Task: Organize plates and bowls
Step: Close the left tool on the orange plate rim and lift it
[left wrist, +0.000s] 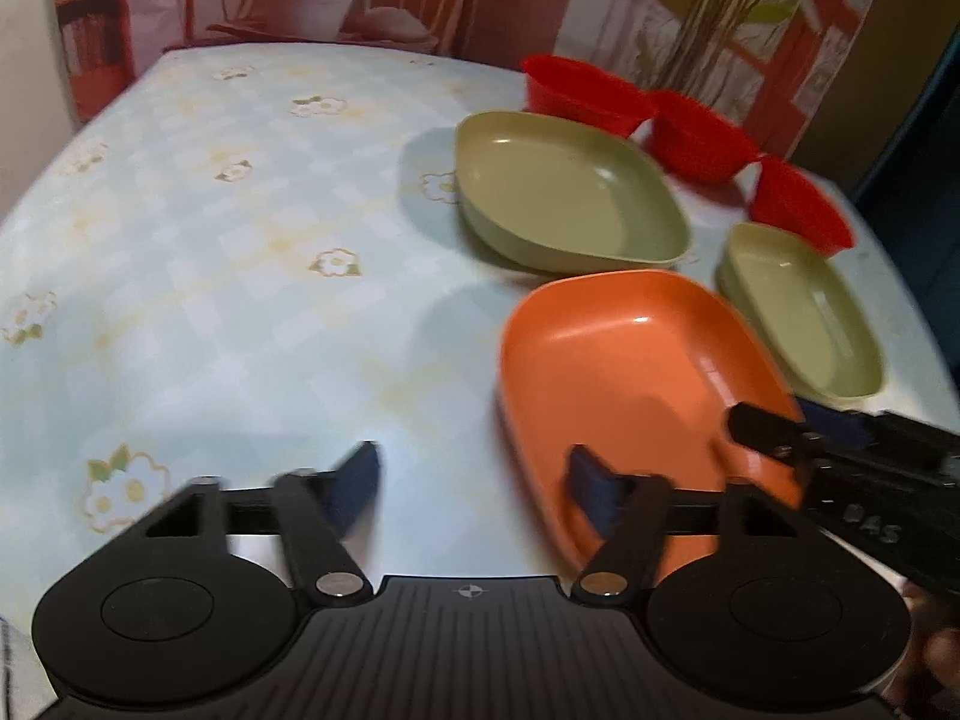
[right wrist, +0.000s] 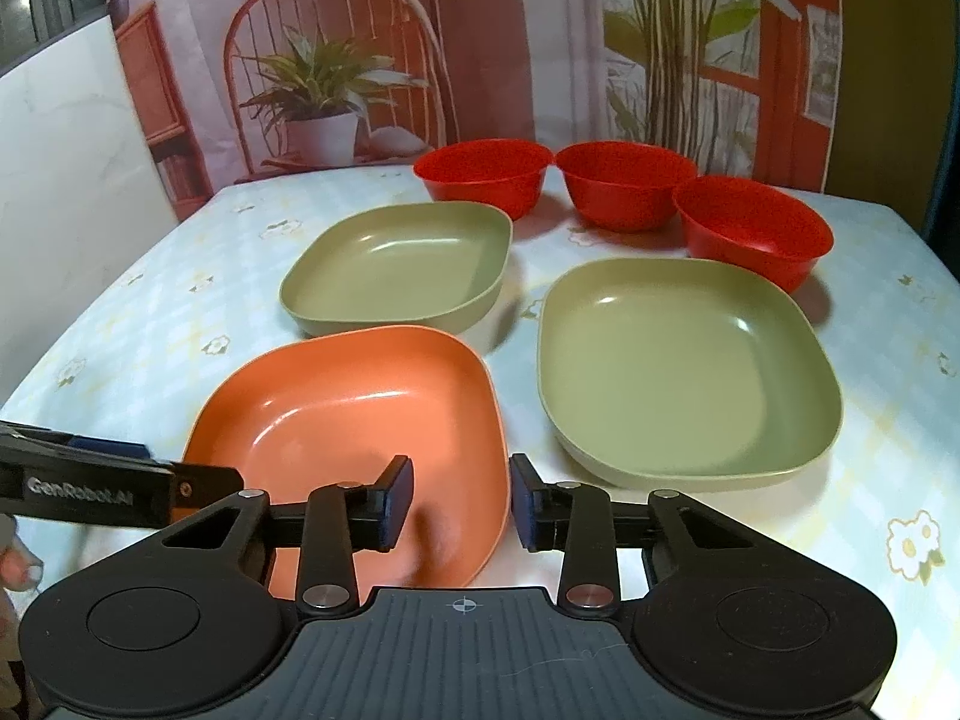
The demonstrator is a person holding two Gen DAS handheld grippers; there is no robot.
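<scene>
On the worktop [right wrist: 180, 312], covered with a pale flowered cloth, sit three square plates and three red bowls. The orange plate [right wrist: 360, 420] lies nearest, with both grippers at it. The right gripper [right wrist: 461, 504] has its jaws partly open astride the plate's near right rim, one pad inside the plate and one outside, not yet closed on it. The left gripper [left wrist: 474, 492] is spread wide, its right pad over the plate's near left edge and its left pad over bare cloth; it holds nothing.

Beyond the orange plate sits a green plate [right wrist: 402, 267], and to the right a larger-looking green plate [right wrist: 690, 372], apart from both. The red bowls [right wrist: 627, 183] stand in a close row along the far side.
</scene>
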